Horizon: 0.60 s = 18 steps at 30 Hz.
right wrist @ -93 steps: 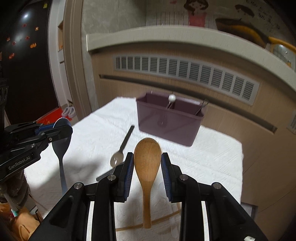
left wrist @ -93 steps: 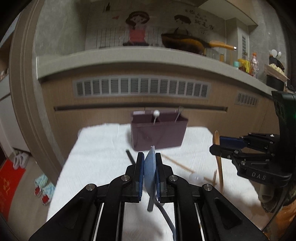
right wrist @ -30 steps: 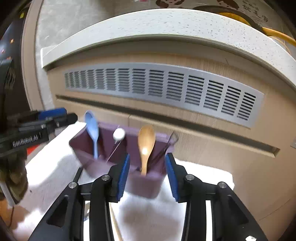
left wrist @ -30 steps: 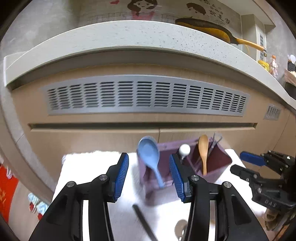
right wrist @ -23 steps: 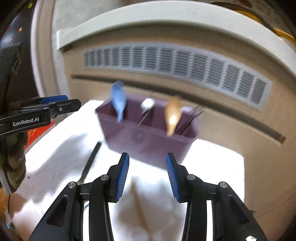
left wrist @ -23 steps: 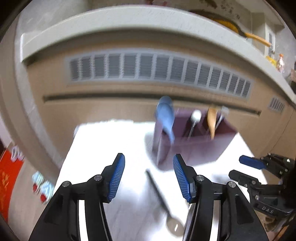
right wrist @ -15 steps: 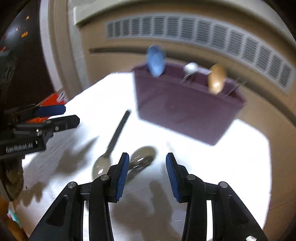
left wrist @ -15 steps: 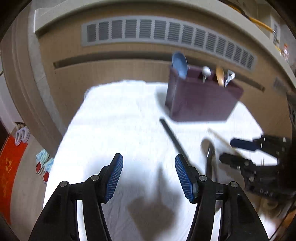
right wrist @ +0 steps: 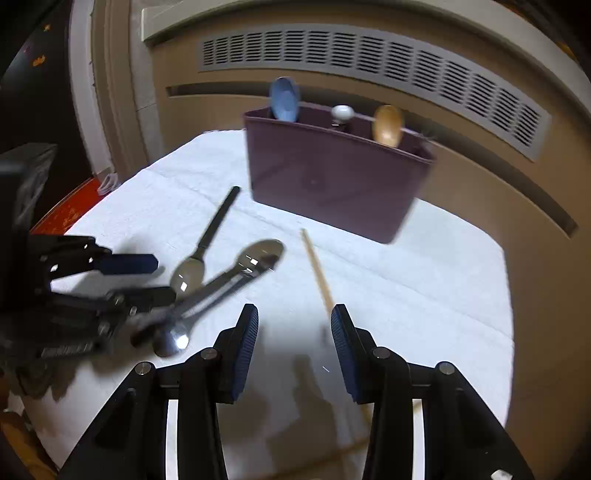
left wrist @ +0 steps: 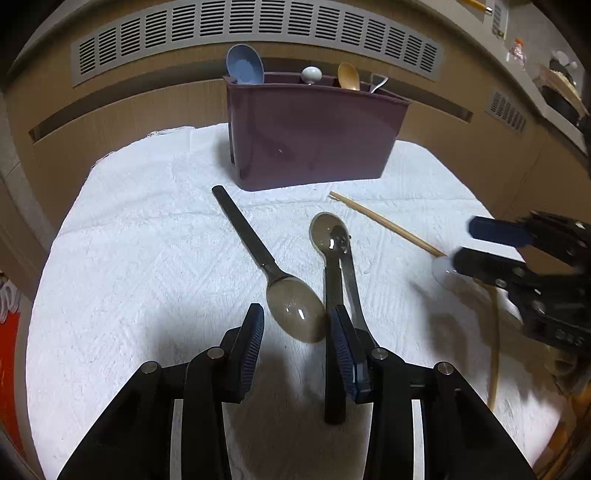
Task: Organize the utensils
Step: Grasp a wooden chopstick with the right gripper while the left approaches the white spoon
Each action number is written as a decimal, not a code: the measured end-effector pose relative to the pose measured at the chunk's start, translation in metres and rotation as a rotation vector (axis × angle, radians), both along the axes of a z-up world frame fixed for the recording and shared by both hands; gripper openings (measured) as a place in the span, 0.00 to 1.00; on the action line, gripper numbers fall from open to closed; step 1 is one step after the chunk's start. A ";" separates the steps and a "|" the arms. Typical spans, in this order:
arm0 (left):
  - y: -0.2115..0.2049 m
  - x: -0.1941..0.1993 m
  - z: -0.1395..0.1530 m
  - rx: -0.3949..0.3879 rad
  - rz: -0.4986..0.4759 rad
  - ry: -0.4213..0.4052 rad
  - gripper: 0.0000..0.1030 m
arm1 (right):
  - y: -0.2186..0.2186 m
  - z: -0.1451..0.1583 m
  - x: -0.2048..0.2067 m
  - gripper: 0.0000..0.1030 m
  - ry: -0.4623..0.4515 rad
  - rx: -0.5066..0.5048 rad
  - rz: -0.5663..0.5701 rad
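Observation:
A purple utensil holder (left wrist: 314, 136) stands at the back of the white towel (left wrist: 147, 258); it also shows in the right wrist view (right wrist: 332, 181). A blue spoon (left wrist: 243, 68), a white-knobbed utensil (left wrist: 311, 74) and a wooden spoon (left wrist: 349, 75) stand in it. A black-handled metal spoon (left wrist: 273, 273) and two crossed grey spoons (left wrist: 334, 251) lie on the towel. My left gripper (left wrist: 295, 332) is open just above the metal spoon's bowl. My right gripper (right wrist: 293, 332) is open and empty above a wooden chopstick (right wrist: 317, 269).
A second chopstick (left wrist: 388, 223) lies diagonally at the right, with a clear spoon (left wrist: 443, 271) and a yellowish stick (left wrist: 493, 339) beyond it. A wooden cabinet with a grey vent grille (left wrist: 255, 26) stands behind the table.
Both grippers let go of the blue and wooden spoons in the holder, pulled back and dropped low over the towel. Both now hover open above the loose utensils.

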<state>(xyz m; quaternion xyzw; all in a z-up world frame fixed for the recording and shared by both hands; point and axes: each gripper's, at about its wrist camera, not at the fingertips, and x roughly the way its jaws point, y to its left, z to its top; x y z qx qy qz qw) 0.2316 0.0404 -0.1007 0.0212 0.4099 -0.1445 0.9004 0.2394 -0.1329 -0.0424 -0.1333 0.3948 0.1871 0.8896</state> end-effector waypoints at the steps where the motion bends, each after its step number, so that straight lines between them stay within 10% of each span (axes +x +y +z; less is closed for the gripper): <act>1: -0.002 0.003 -0.001 0.009 0.016 0.005 0.38 | -0.003 -0.001 -0.001 0.38 -0.005 0.001 -0.004; 10: -0.022 0.010 -0.005 0.116 0.080 -0.010 0.37 | -0.031 -0.012 -0.014 0.38 0.021 0.038 -0.018; 18: -0.009 -0.004 -0.003 0.122 0.087 -0.021 0.15 | -0.034 -0.018 -0.002 0.38 0.065 0.037 0.027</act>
